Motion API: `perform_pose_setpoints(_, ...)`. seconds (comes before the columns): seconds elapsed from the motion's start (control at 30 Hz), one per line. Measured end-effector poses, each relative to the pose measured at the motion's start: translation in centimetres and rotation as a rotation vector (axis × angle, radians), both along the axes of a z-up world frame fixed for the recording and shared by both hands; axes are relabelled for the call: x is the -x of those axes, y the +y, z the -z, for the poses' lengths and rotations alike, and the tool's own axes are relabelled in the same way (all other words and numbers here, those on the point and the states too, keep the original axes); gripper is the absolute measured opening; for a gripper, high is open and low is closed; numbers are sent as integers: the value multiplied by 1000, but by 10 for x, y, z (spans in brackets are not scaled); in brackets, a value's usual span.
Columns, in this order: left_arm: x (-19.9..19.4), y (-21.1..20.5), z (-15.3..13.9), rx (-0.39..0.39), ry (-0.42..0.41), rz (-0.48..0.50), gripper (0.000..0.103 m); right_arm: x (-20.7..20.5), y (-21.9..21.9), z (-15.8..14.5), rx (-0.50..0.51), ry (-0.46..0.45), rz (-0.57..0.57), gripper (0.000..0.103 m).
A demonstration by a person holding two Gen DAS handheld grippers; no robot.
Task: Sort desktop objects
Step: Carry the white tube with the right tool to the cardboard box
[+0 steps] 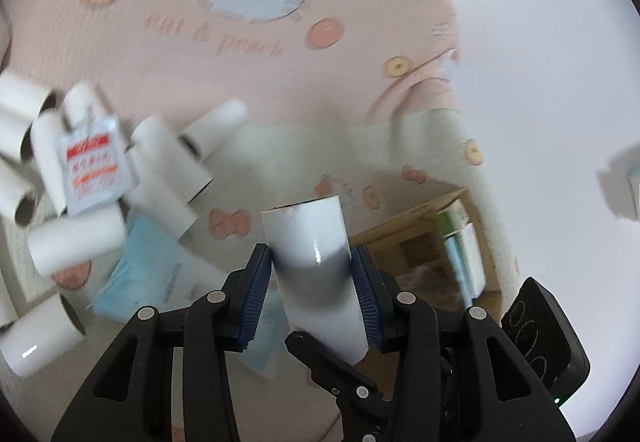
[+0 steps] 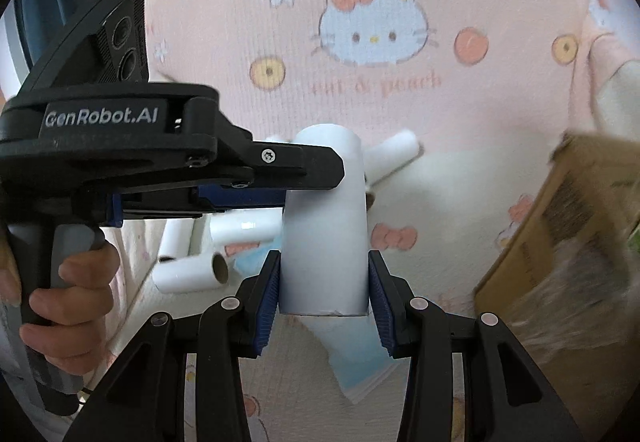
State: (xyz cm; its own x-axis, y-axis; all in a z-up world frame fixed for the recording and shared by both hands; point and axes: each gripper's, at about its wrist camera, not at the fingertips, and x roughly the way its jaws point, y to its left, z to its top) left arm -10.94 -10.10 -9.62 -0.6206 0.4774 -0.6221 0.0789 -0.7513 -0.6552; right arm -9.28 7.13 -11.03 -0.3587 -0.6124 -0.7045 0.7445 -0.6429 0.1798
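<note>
Both the left gripper point(image 1: 312, 274) and right gripper point(image 2: 324, 298) carry one white roll point(image 1: 316, 266) clear of the bed, jaws half-closed on it, so the next move likely means steering it rightward into the cardboard box point(image 2: 560, 234).

White roll point(image 1: 316, 262), blue tool pads point(image 1: 258, 294), pink cat-print blanket point(image 1: 280, 81).

Glossy roll, ribbed claw pads

White glossy paper roll point(image 1: 316, 266) between ribbed blue rubbery pads point(image 1: 260, 294); matt brown cardboard box point(image 2: 560, 226) right of the claw; woven printed cloth point(image 2: 400, 113) beyond.
</note>
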Motion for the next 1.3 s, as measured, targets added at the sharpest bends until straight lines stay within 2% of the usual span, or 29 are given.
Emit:
perform_pose_setpoints(0.23,11,42,-58,37,142,54,45,13,26,-53,-3,104,57,40)
perform_pose_setpoints(0.4,23,82,-85,15,198,110,45,22,58,-88,-27,158,118,40)
perform_pose_setpoints(0.5,28,112,-98,28,237,150,45,28,81,-100,-36,178,137,42)
perform_pose_setpoints(0.63,31,153,-106,75,274,196,45,41,111,-105,-13,124,153,43)
perform_pose_setpoints(0.77,38,178,-103,112,275,229,44,56,139,-103,20,61,158,43)
perform_pose_setpoints(0.87,48,187,-95,101,238,240,43,69,150,-96,34,-8,166,43)
perform_pose_setpoints(0.97,57,197,-87,102,208,240,43,83,154,-87,7,-58,166,43)
perform_pose_setpoints(1.13,72,205,-73,133,189,257,42,107,159,-75,-23,-104,162,43)
perform_pose_setpoints(1.3,89,204,-56,96,150,267,40,128,163,-61,-15,-185,169,43)
